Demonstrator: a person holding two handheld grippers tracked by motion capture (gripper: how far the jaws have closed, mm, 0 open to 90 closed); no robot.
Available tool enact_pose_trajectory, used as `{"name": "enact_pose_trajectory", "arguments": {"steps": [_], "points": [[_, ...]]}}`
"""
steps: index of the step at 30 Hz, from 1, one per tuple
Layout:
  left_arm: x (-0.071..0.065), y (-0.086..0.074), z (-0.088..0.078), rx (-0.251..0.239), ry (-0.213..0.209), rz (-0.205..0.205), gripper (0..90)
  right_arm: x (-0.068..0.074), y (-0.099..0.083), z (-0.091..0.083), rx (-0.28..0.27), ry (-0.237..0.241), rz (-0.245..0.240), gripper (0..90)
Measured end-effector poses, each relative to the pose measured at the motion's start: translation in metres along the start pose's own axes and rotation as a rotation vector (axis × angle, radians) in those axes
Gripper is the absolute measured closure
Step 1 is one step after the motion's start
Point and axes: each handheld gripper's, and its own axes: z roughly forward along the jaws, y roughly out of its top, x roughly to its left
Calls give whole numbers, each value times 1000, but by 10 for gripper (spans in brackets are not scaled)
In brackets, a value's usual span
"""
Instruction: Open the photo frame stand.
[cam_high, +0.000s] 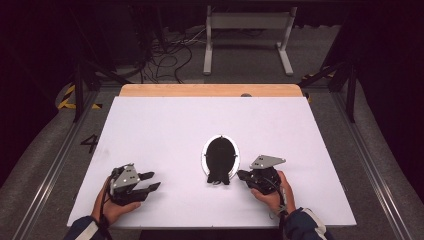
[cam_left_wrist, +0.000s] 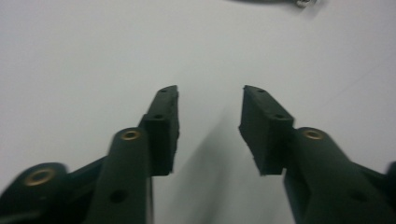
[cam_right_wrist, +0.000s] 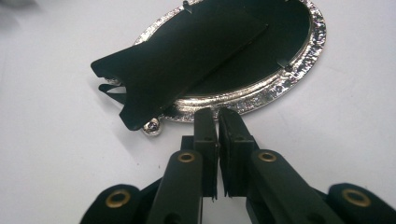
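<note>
I have two grippers on the white table (cam_high: 165, 125), one in each hand. My left gripper (cam_high: 151, 182) sits at the near left, well apart from everything else, its two jaws spread with nothing but bare tabletop between them; in the left gripper view the pads (cam_left_wrist: 164, 126) stand clearly apart. My right gripper (cam_high: 241, 174) is at the near right, its two jaws pressed almost together, the tips just beside the near right edge of the one oval picture frame (cam_high: 220, 157) that lies face down near the middle of the table. In the right gripper view the tips sit against the frame's silver rim (cam_right_wrist: 299, 70); I cannot tell whether they pinch it or only touch it. The frame's single black easel stand (cam_right_wrist: 182, 60) lies across its black back, its notched foot reaching past the rim toward me.
</note>
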Motion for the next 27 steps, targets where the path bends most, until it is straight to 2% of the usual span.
{"name": "enact_pose_trajectory", "arguments": {"steps": [4, 6, 9, 13, 14, 18, 21, 23, 27], "points": [[6, -10, -12, -33, 8, -58, 460, 4, 1, -2, 13, 16, -18, 852], [6, -13, -15, -35, 21, -68, 432, 4, 2, -2, 17, 23, -20, 854], [6, -16, -19, -23, 45, -58, 400, 5, 3, -2, 31, 44, -24, 863], [9, -18, -21, -18, 49, -64, 384, 7, 4, 0, 56, 67, -28, 852], [10, -18, -20, -17, 56, -68, 369, 9, 3, 1, 74, 94, -36, 843], [11, -19, -20, -2, 83, -68, 353, 13, 3, 1, 90, 117, -41, 839], [12, -20, -20, -15, 91, -88, 347, 17, 5, 3, 114, 138, -59, 810], [14, -19, -20, -19, 108, -87, 345, 19, 6, 5, 135, 140, -73, 809], [13, -19, -17, -28, 85, -113, 343, 22, 7, 8, 150, 147, -86, 791]]}}
